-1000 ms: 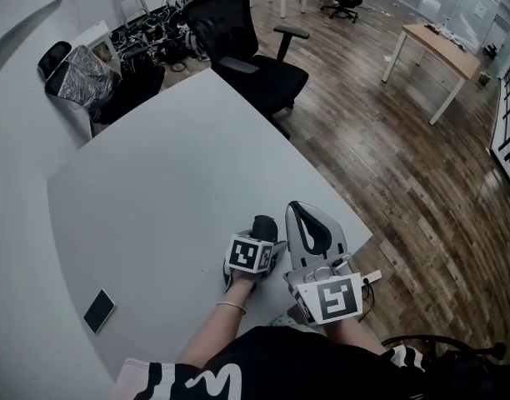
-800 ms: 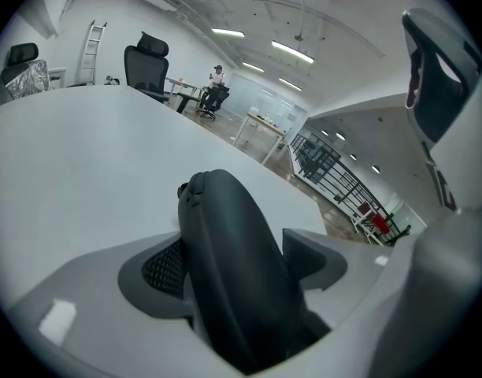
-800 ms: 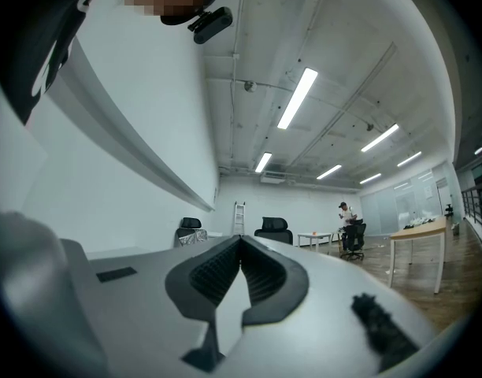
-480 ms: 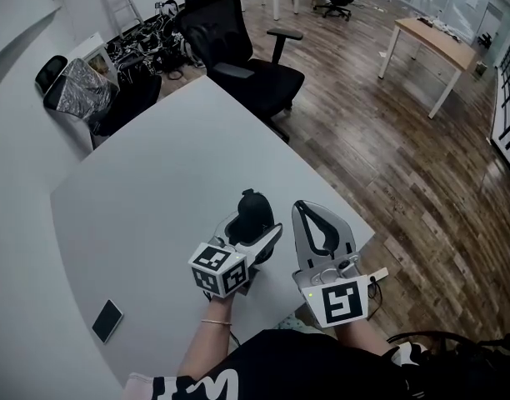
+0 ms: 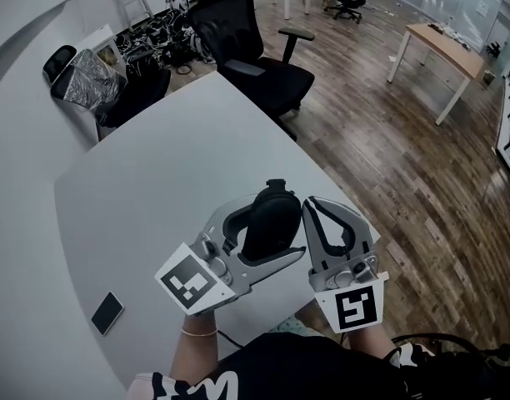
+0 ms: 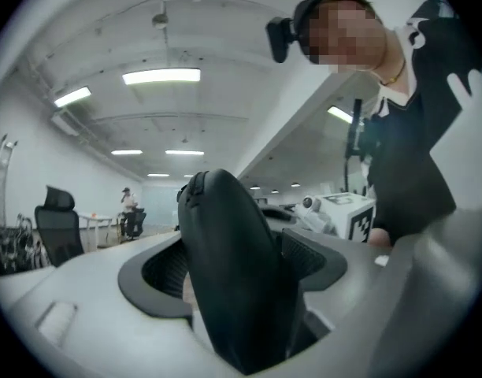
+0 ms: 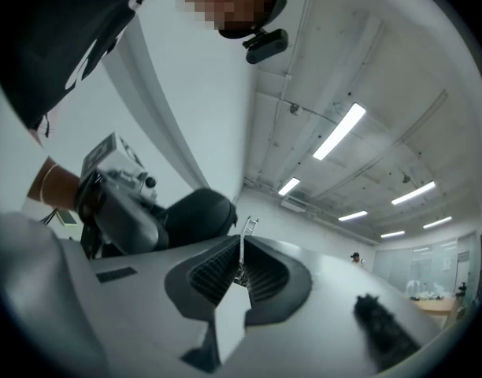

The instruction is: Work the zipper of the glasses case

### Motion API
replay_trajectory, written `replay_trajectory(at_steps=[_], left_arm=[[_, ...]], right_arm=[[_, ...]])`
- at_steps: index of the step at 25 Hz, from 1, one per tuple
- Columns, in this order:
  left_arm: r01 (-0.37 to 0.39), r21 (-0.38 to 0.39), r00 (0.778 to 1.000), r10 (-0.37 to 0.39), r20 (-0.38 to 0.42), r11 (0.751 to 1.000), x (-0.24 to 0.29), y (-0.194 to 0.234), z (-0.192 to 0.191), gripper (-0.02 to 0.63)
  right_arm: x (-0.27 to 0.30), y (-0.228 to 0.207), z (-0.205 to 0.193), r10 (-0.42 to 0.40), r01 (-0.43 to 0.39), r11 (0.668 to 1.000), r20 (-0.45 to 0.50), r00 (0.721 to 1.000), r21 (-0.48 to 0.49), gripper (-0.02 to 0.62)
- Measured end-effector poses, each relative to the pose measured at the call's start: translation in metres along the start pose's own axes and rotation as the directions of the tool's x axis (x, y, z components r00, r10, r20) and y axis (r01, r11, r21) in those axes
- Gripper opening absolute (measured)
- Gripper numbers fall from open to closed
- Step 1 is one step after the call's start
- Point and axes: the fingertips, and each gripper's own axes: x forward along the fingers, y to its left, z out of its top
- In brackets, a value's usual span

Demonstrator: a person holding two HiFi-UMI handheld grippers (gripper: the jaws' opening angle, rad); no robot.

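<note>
The black glasses case (image 5: 272,223) is off the white table (image 5: 155,173), gripped across its body by my left gripper (image 5: 290,221). In the left gripper view the case (image 6: 233,266) stands on end between the ribbed pads (image 6: 166,270), its zipper seam running over the top. My right gripper (image 5: 309,202) hangs just right of the case with its jaws shut and nothing between them. In the right gripper view the tips (image 7: 241,246) meet, and the case (image 7: 198,215) and the left gripper (image 7: 115,195) show to the left. The zipper pull is not visible.
A dark phone (image 5: 107,312) lies at the table's near left. A black office chair (image 5: 255,48) stands past the far edge, with a heap of cables and gear (image 5: 147,40) beside it. A wooden desk (image 5: 442,44) is far right on the wood floor.
My left gripper has lifted the case off the table and swung it up towards the camera, its marker cube moving to the lower left. The right gripper has barely moved.
</note>
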Motion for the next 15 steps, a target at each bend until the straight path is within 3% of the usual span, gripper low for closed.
replay_trajectory(at_steps=[3,8,12,15], left_arm=[[0.073,0.156,0.997,-0.068,-0.040,0.985,-0.010,-0.018,0.030,0.370],[0.189,0.362,0.976,-0.132,-0.175,0.913,-0.015,-0.033,0.043,0.370],[0.255,0.365,0.957,-0.180,-0.226,0.895,-0.016,-0.043,0.041,0.364],[0.264,0.353,0.950,-0.181,-0.253,0.898,-0.020,-0.042,0.035,0.359]], right_arm=[[-0.003,0.002,0.012,0.024,-0.021,0.998,0.042,0.999,-0.061,0.009],[-0.006,0.009,0.042,0.064,-0.039,0.977,0.116,0.991,-0.210,0.009],[-0.015,0.012,0.060,0.136,-0.081,0.930,0.133,0.982,-0.358,0.009],[-0.020,0.018,0.066,0.180,-0.113,0.912,0.136,0.974,-0.394,0.009]])
